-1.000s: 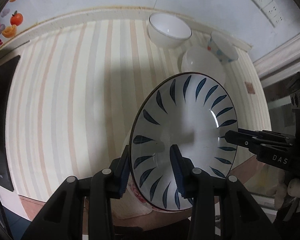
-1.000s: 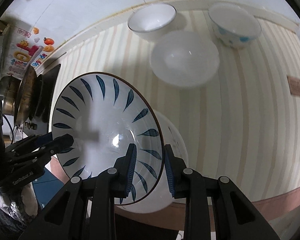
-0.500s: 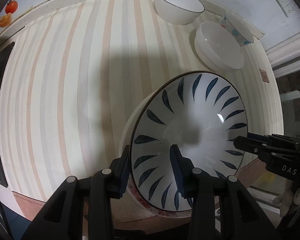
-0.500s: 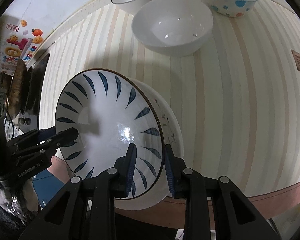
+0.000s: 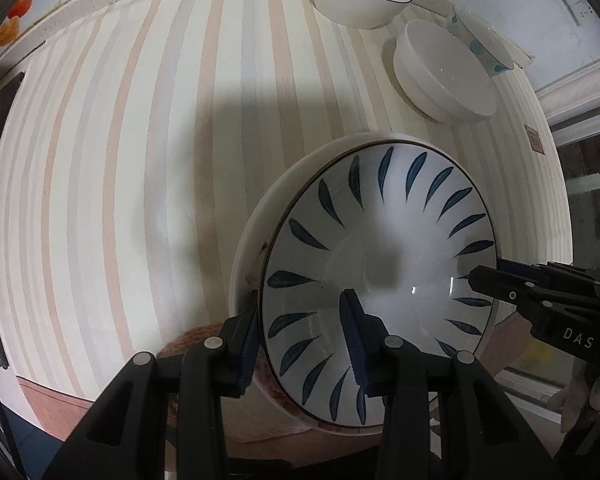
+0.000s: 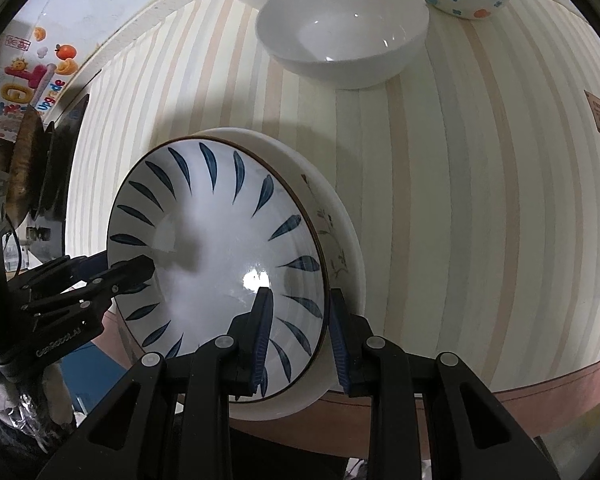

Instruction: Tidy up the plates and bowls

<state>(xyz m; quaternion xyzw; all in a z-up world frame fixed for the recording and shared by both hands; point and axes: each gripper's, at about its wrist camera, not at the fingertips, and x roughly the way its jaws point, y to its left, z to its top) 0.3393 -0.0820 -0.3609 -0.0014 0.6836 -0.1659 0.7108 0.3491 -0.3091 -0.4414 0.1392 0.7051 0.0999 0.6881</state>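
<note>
Dim indoor light, probably from overhead, throws my grippers' soft shadows across the striped tablecloth (image 5: 140, 160). A bright glint sits on the blue-leaf bowl (image 6: 256, 280). Fisheye bending curves the stripes; corners go black; focus stays mostly sharp.

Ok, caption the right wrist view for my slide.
Two hand-held grippers hold a blue-leaf bowl over a floral bowl.

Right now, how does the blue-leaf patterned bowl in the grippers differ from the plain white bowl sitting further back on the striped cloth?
The blue-leaf patterned bowl has dark blue leaf strokes ringing its inside; the plain white bowl has none. The patterned one is clamped at opposite rims by the left gripper and right gripper, over a floral-edged dish; the white one stands free on the striped cloth. The patterned bowl looks shallower. Both are glossy and empty.
</note>
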